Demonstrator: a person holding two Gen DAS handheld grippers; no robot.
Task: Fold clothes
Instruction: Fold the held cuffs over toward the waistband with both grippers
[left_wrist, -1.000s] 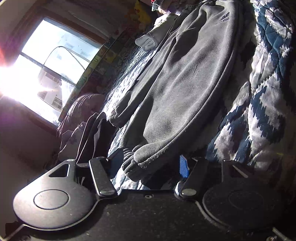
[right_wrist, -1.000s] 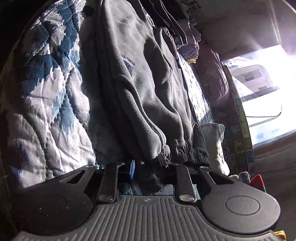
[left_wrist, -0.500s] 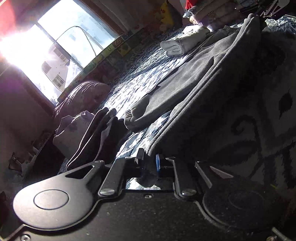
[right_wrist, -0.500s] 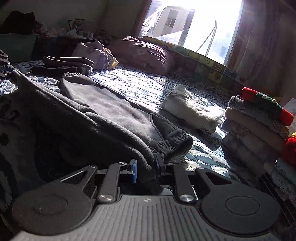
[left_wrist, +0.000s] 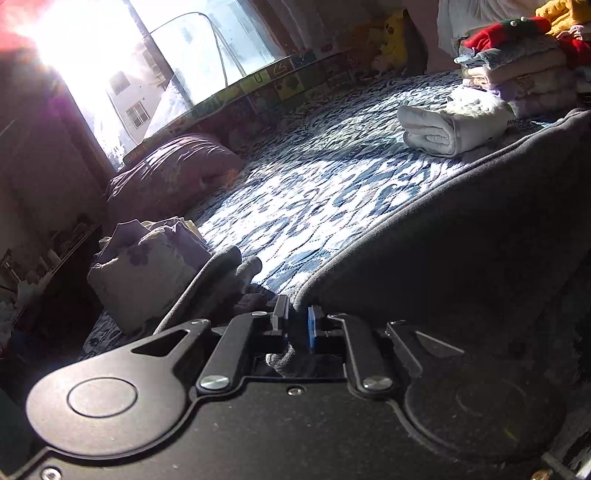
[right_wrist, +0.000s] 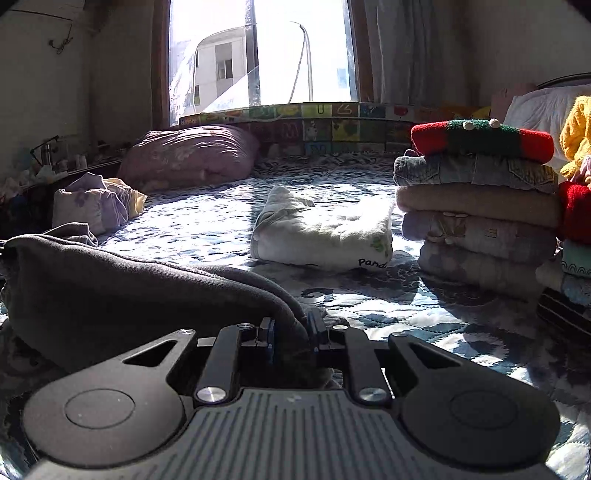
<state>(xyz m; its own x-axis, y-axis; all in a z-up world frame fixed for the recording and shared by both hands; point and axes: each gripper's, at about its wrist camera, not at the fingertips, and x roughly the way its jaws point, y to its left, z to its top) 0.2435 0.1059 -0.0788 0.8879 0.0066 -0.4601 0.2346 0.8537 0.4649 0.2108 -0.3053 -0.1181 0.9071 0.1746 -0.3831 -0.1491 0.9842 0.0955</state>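
**Grey sweatpants: fold in hand, both ends pinched**

Grey sweatpants (right_wrist: 122, 291) lay low on the blue-white quilt (left_wrist: 314, 192), near edge of the bed, bunched into a doubled hump betw. your two grippers. Your left gripper (left_wrist: 296, 325) had its jaws clamped on a thin edge of the grey fabric; your right gripper (right_wrist: 290, 334) had its jaws squeezed on a thicker wad of same garment. Looked like you were mid-fold, carrying one end over the other. Next move, IMO: lay the held edge down flat and square w/ the layer under it, then let go w/ both. Watch the hump, it could trap a crease. Folded white garment (right_wrist: 325, 236) and the stack of folded clothes (right_wrist: 476, 210) sat well apart, toward the window side.
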